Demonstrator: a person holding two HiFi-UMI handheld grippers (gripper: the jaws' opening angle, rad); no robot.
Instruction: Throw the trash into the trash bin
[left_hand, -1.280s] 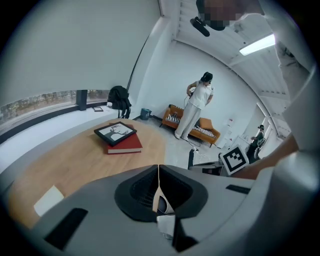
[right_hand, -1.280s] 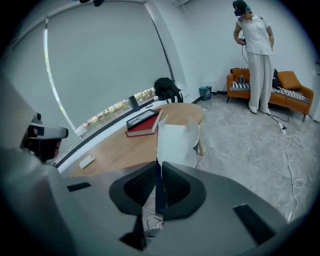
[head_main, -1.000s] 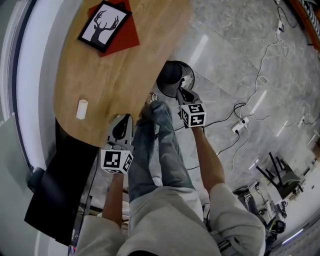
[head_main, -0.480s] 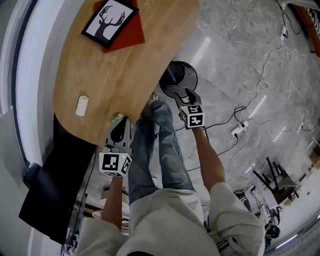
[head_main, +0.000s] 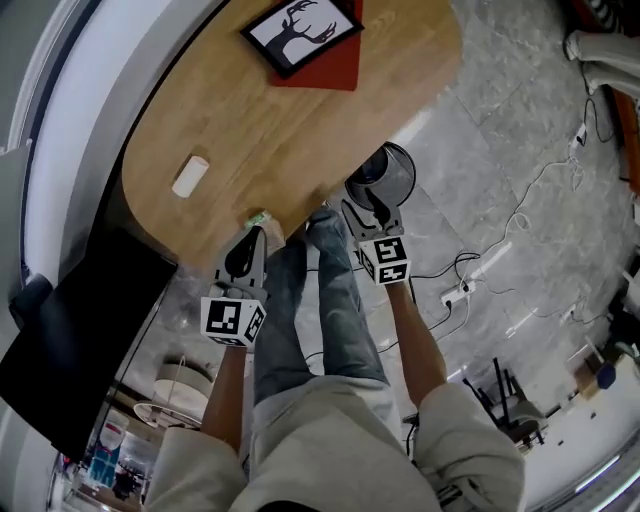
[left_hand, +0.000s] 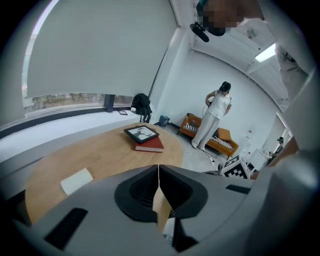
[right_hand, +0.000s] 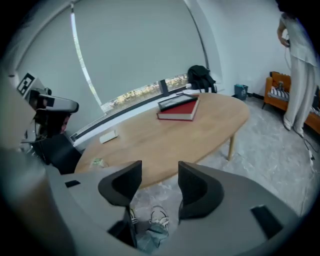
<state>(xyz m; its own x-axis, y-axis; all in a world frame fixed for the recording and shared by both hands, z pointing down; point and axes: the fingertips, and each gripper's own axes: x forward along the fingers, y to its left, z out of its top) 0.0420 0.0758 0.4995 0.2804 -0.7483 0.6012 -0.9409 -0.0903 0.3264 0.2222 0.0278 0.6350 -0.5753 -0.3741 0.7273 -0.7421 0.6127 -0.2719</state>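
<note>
The dark round trash bin (head_main: 390, 170) stands on the floor beside the wooden table (head_main: 270, 140). My right gripper (head_main: 366, 207) hangs at the bin's near rim. Its jaws have just opened and stand apart with nothing between them (right_hand: 159, 182). A small crumpled greenish scrap (head_main: 257, 217) lies at the table's near edge, also in the right gripper view (right_hand: 97, 162). My left gripper (head_main: 254, 234) points at that scrap from just short of it, jaws closed together and empty (left_hand: 159, 169). A white paper piece (head_main: 190, 176) lies further left on the table.
A framed deer picture (head_main: 300, 24) rests on a red book (head_main: 335, 68) at the table's far end. Cables and a power strip (head_main: 460, 292) run over the marble floor. A person (left_hand: 215, 120) stands by an orange sofa (left_hand: 222, 142). My own legs (head_main: 320, 300) are between the arms.
The right gripper's jaws have opened and it has drawn back from over the bin towards its near rim. The left gripper has moved up to the table edge by the greenish scrap.
</note>
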